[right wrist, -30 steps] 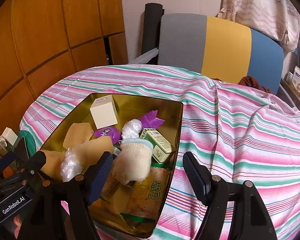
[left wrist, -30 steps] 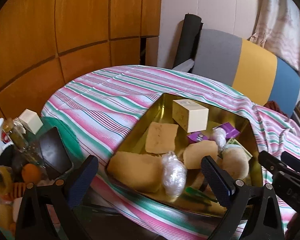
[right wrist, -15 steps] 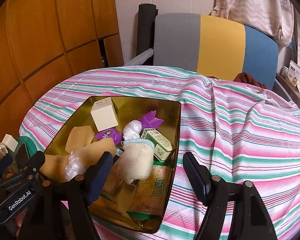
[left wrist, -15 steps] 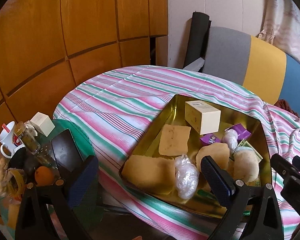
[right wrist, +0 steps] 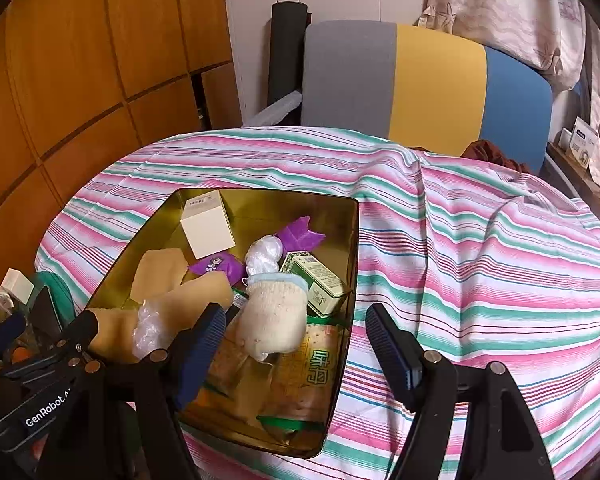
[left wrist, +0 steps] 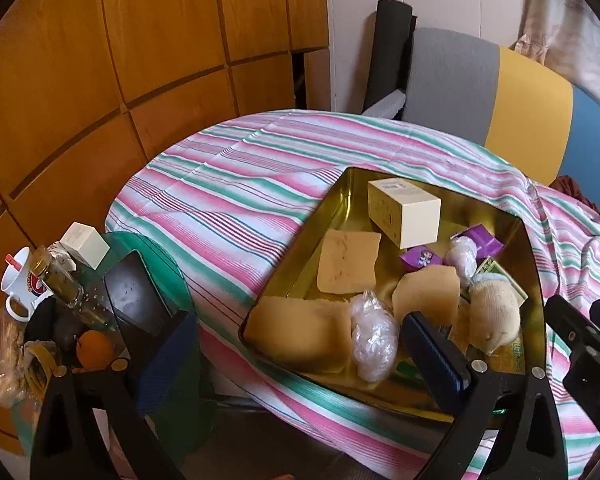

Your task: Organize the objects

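Wood panelling [left wrist: 100,60] lines the wall behind a round tabletop [right wrist: 480,248] draped in a pink, green and white striped cloth, with a grey, yellow and blue chair back [right wrist: 428,80] at its far side. On the cloth sits a gold tin [right wrist: 352,264], open and crowded. At its far end stands a cream box [right wrist: 208,226]; beside that lie purple wrappers [right wrist: 300,232] and a small clear bag [right wrist: 264,254]. A green carton [right wrist: 318,282] leans against the tin's right wall. Flat tan sponges [left wrist: 348,262] cover the left half, with a second clear bag [left wrist: 370,340] resting between them at the near edge. A knitted cream sock [right wrist: 272,320] with a pale blue cuff lies tilted over printed snack packets [right wrist: 312,368] at the near right end.

Left of the tabletop, a green side table [left wrist: 168,276] carries a white mug [left wrist: 20,284], a jar [left wrist: 56,280], an orange [left wrist: 94,348] and another small white box [left wrist: 85,244].

The left gripper [left wrist: 300,360] hovers by the tin's near left corner, jaws spread wide and empty. The right gripper [right wrist: 296,336] hangs above the tin's near right end, jaws apart with nothing held; the sock shows between them in that view, but neither pad touches it.
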`<state>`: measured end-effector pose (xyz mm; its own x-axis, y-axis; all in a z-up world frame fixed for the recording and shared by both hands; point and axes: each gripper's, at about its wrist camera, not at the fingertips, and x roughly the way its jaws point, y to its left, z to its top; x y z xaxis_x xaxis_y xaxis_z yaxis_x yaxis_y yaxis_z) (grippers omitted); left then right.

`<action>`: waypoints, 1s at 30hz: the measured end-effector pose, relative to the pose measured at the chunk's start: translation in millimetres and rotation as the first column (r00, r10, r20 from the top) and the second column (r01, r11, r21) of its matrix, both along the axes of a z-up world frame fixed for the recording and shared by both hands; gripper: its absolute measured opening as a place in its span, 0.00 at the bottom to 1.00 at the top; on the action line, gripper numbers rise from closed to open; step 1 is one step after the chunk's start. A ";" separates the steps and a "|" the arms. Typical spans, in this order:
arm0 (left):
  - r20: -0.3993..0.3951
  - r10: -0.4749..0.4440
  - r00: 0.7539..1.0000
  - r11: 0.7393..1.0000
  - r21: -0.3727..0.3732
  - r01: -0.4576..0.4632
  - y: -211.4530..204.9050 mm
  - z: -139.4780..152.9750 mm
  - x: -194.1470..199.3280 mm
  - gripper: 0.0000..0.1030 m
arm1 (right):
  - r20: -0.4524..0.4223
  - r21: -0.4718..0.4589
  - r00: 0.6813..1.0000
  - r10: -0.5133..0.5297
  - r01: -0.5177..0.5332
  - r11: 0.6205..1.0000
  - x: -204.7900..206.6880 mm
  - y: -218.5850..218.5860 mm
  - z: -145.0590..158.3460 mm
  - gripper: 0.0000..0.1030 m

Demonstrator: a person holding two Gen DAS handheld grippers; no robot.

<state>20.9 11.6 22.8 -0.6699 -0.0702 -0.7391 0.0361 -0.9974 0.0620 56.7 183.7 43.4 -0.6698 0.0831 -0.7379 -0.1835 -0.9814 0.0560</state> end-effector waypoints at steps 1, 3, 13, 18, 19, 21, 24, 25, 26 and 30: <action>0.005 0.001 1.000 1.000 -0.007 0.000 0.6 -0.3 -0.2 1.00 | 0.000 -0.006 1.000 -0.004 0.004 1.000 0.1 1.1 0.1 0.72; 0.011 -0.002 1.000 1.000 -0.017 0.002 0.9 -0.6 -0.2 1.00 | 0.000 -0.014 1.000 -0.012 0.012 1.000 -0.3 2.5 0.2 0.72; 0.017 -0.015 1.000 1.000 -0.013 0.015 2.0 1.7 -0.6 1.00 | 0.008 -0.017 1.000 -0.015 0.015 1.000 -1.6 2.8 -1.7 0.72; 0.037 -0.015 0.999 1.000 0.017 0.014 0.1 1.3 -3.1 1.00 | 0.005 -0.018 1.000 -0.023 0.023 1.000 -1.4 4.6 -1.8 0.72; 0.038 -0.012 0.999 1.000 0.018 0.012 -0.3 1.2 -3.3 1.00 | 0.005 -0.019 1.000 -0.024 0.024 1.000 -1.4 4.8 -1.8 0.72; 0.037 -0.009 0.999 1.000 0.017 0.008 -0.2 0.7 -3.2 1.00 | 0.005 -0.024 1.000 -0.022 0.022 0.999 -1.5 4.9 -1.9 0.72; 0.040 0.000 0.999 1.000 0.014 0.000 -0.9 -0.4 -4.0 1.00 | 0.006 -0.023 1.000 -0.019 0.019 1.000 -1.9 4.0 -2.4 0.72; 0.042 0.003 0.999 1.000 0.014 -0.003 -1.3 -1.0 -4.2 1.00 | 0.008 -0.021 1.000 -0.018 0.018 1.000 -2.3 3.6 -2.9 0.72; 0.042 0.007 0.999 1.000 0.013 -0.008 -1.8 -1.7 -4.3 1.00 | 0.009 -0.020 1.000 -0.016 0.016 1.000 -2.3 3.2 -3.3 0.72; 0.047 0.004 0.999 1.000 0.009 -0.004 -1.0 -3.7 -4.7 1.00 | 0.013 -0.022 1.000 -0.013 0.013 1.000 -3.1 2.7 -5.1 0.72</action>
